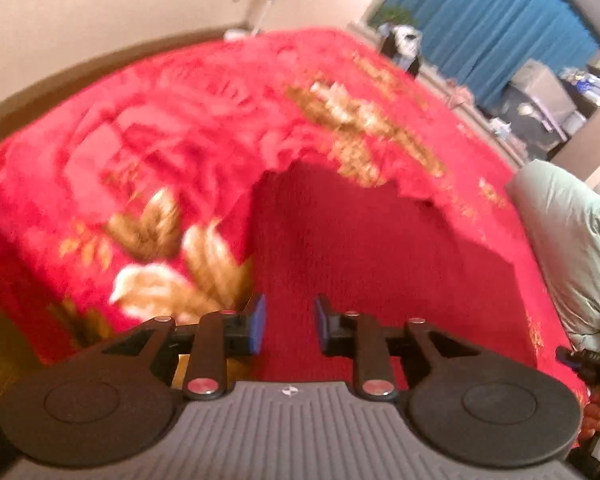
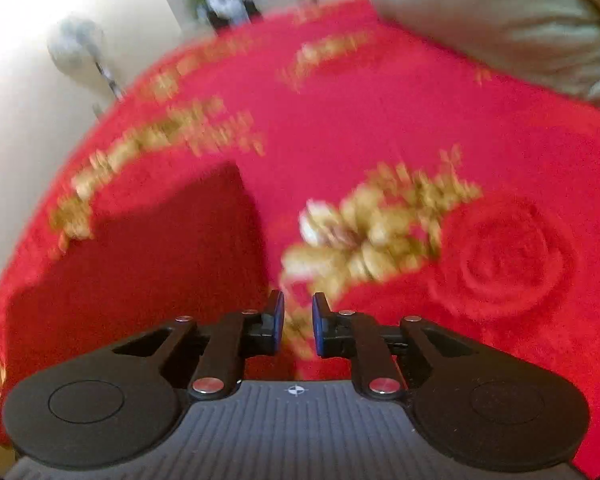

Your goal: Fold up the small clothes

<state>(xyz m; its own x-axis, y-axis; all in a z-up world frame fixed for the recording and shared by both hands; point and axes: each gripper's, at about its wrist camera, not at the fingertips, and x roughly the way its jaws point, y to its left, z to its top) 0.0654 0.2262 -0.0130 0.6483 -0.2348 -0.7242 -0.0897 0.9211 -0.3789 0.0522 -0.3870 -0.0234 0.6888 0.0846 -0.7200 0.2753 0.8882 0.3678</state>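
A plain dark red cloth [image 1: 360, 240] lies flat on a bright red blanket [image 1: 160, 140] with gold flowers. In the left wrist view my left gripper [image 1: 290, 326] hovers over the cloth's near edge. Its blue pads [image 1: 258, 320] stand apart with only cloth showing in the gap, so it is open and holds nothing. In the right wrist view the same dark red cloth [image 2: 148, 264] lies to the left. My right gripper [image 2: 298, 324] hangs just past the cloth's right edge, over the flowered blanket [image 2: 380, 120]. A narrow gap shows between its pads, with nothing in it. Both views are blurred.
A pale green pillow [image 1: 572, 240] [image 2: 500, 20] lies along the blanket's right side. A blue curtain [image 1: 500, 20] and cluttered shelves stand beyond the bed. A standing fan [image 2: 76, 44] is by the wall. A person's hand [image 1: 596, 412] shows at the lower right.
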